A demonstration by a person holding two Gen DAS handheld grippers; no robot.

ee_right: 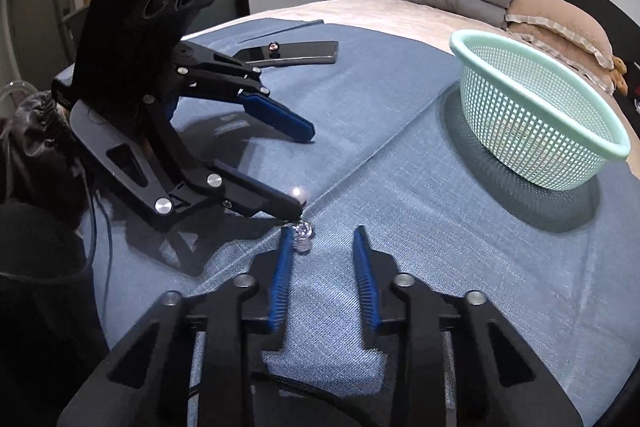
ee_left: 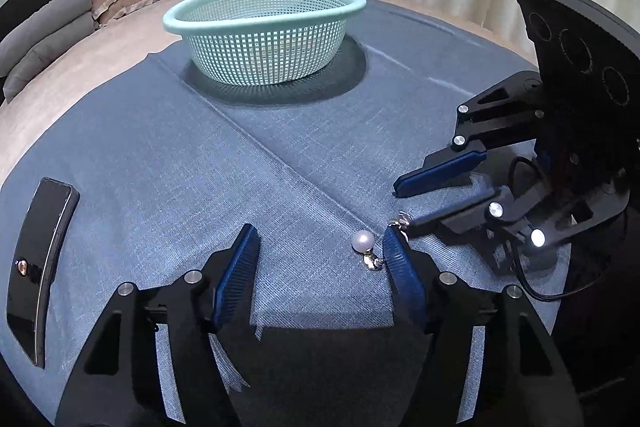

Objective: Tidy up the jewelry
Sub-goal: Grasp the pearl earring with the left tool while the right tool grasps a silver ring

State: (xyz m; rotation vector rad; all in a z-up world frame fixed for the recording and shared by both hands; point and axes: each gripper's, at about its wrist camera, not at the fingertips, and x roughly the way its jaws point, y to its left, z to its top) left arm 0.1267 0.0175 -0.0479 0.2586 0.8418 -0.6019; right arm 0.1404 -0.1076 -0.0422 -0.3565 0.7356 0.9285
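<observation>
Left claw [ee_left: 320,231]: open wide, fingers well apart and resting low on the cloth; it grips nothing; the pearl lies between the fingers, just beside the right-hand one
Right claw [ee_right: 322,231]: open with a narrower gap; nothing is pinched between the pads; its tips sit low on the cloth, close to the left claw's right finger
Pearl [ee_left: 363,241]: a round white bead with a small silver clasp; it lies on the cloth near the middle fold; whether the clasp touches the finger cannot be told
Crystal [ee_right: 303,231]: a small clear, glittering piece on the cloth; it sits at the tip of the right claw's left-hand finger, just outside the gap; somewhat blurred
Basket [ee_left: 264,55]: mint plastic mesh, upright on the cloth, well apart from both claws; what is inside cannot be told
Phone [ee_left: 40,267]: dark, flat on the cloth far out to the left; a small dark bead [ee_right: 273,46] rests on it
Cloth [ee_left: 160,147]: blue, creased, spread over a bed
</observation>
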